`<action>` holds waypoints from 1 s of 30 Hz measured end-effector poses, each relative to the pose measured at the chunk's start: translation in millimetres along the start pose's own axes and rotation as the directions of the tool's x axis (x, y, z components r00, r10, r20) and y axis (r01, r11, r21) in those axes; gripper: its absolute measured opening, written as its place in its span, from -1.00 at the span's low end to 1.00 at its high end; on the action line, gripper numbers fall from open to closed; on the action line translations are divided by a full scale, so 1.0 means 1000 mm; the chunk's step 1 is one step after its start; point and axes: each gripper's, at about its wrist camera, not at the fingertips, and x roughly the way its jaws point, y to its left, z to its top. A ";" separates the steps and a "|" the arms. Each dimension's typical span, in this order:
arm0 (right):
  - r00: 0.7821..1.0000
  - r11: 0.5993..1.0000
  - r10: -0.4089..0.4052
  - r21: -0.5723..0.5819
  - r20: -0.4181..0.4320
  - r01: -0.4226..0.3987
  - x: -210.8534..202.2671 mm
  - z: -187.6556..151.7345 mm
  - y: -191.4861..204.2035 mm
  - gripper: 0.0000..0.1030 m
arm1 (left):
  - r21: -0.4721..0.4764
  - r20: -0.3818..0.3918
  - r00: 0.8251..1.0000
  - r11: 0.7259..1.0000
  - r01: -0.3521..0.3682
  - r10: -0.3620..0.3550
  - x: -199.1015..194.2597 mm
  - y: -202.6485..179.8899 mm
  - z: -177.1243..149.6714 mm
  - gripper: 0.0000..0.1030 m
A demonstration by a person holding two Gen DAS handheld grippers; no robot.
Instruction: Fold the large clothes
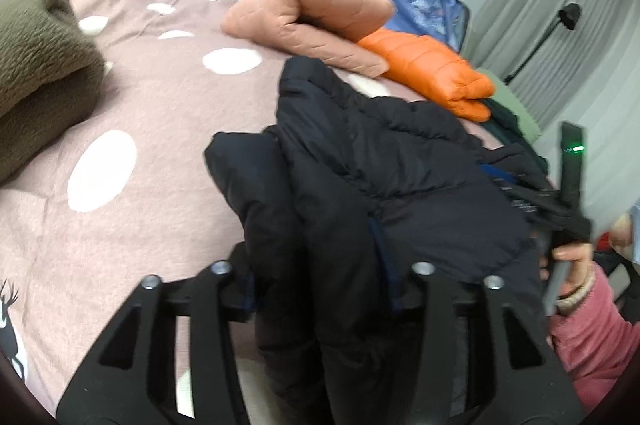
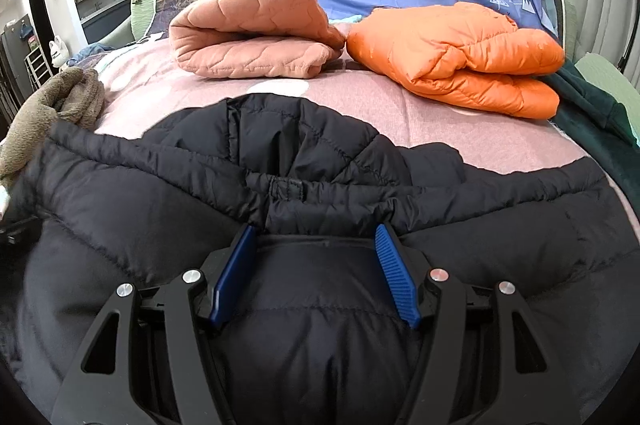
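Two garments already folded at the far side of the bed [image 2: 460,149]: peach quilted jacket [image 2: 256,37] and orange puffer [image 2: 460,65]; black down jacket [image 2: 320,193] near the bed's front edge, only partly folded; left gripper [image 1: 324,289] packed with a bunched black fold, pads hidden, grip impossible to tell; right gripper [image 2: 316,273] spread apart, resting on the padding, gripping nothing; further folds judged outstanding.

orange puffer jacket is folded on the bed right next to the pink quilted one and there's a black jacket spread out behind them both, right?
Not quite: the black jacket is spread in front of them, nearer the camera, not behind. The right wrist view shows the orange puffer jacket folded on the bed beside the pink quilted one.
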 end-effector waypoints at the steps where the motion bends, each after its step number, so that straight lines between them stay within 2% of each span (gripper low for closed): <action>1: 1.000 1.000 0.013 0.016 -0.007 -0.013 -0.005 0.002 -0.001 0.24 | -0.006 0.000 1.000 1.000 -0.024 0.024 0.000 0.004 -0.002 0.28; 2: 1.000 0.999 0.026 0.034 -0.011 -0.025 -0.009 0.002 -0.003 0.24 | -0.012 0.001 0.999 0.999 -0.040 0.040 -0.001 0.007 -0.003 0.43; 3: 0.998 0.997 0.054 0.065 -0.014 -0.053 -0.016 0.005 -0.003 0.22 | -0.017 0.002 0.999 0.999 -0.044 0.044 -0.002 0.010 -0.004 0.47; 6: 0.992 0.989 0.124 0.086 -0.031 -0.121 -0.026 0.010 0.008 0.03 | -0.034 0.003 1.000 0.999 -0.016 0.016 -0.004 0.017 -0.005 0.44; 7: 0.991 0.991 0.112 0.075 -0.068 -0.107 -0.022 0.011 0.017 0.03 | -0.035 0.001 1.000 0.999 -0.003 0.003 -0.002 0.017 -0.005 0.28; 8: 0.991 0.994 0.095 0.068 -0.093 -0.089 -0.015 0.010 0.022 0.03 | -0.028 -0.003 1.000 0.999 0.027 -0.027 0.000 0.015 -0.004 -0.04; 9: 0.991 0.996 0.070 0.060 -0.110 -0.064 -0.004 0.009 0.027 0.03 | -0.020 -0.001 0.999 0.999 0.037 -0.037 0.001 0.011 -0.003 -0.16; 10: 0.992 0.999 0.036 0.045 -0.120 -0.031 0.013 0.005 0.032 0.03 | 0.001 0.010 0.999 0.999 0.038 -0.038 -0.002 0.005 -0.002 -0.35; 11: 0.994 1.000 0.016 0.029 -0.112 -0.013 0.022 0.002 0.033 0.03 | 0.015 0.018 0.999 0.999 0.037 -0.037 -0.005 0.001 0.000 -0.49; 13: 0.995 1.000 -0.012 -0.004 -0.095 0.012 0.031 0.000 0.039 0.03 | 0.037 0.040 0.998 0.998 0.053 -0.054 -0.019 -0.011 0.007 -0.60; 18: 0.997 1.000 0.027 -0.007 -0.070 -0.027 0.029 -0.002 0.036 0.04 | 0.167 0.075 0.990 0.980 0.108 -0.122 -0.055 -0.061 0.039 -0.63; 22: 0.994 0.995 0.100 0.025 -0.049 -0.099 0.025 -0.005 0.022 0.04 | 0.275 0.025 0.990 0.953 0.128 -0.140 -0.062 -0.117 0.069 -0.63; 25: 0.985 0.989 0.148 0.025 -0.089 -0.146 0.016 0.000 0.012 0.03 | 0.236 -0.062 0.980 0.951 0.198 -0.188 -0.052 -0.141 0.088 -0.63; 27: 0.976 0.978 0.190 0.101 -0.102 -0.180 -0.008 0.001 -0.003 0.03 | 0.217 -0.084 0.982 0.958 0.185 -0.171 -0.048 -0.148 0.095 -0.63; 30: 0.959 0.951 0.279 0.150 -0.045 -0.270 -0.062 -0.012 -0.014 0.00 | 0.228 -0.085 0.989 0.964 0.137 -0.121 -0.048 -0.155 0.097 -0.63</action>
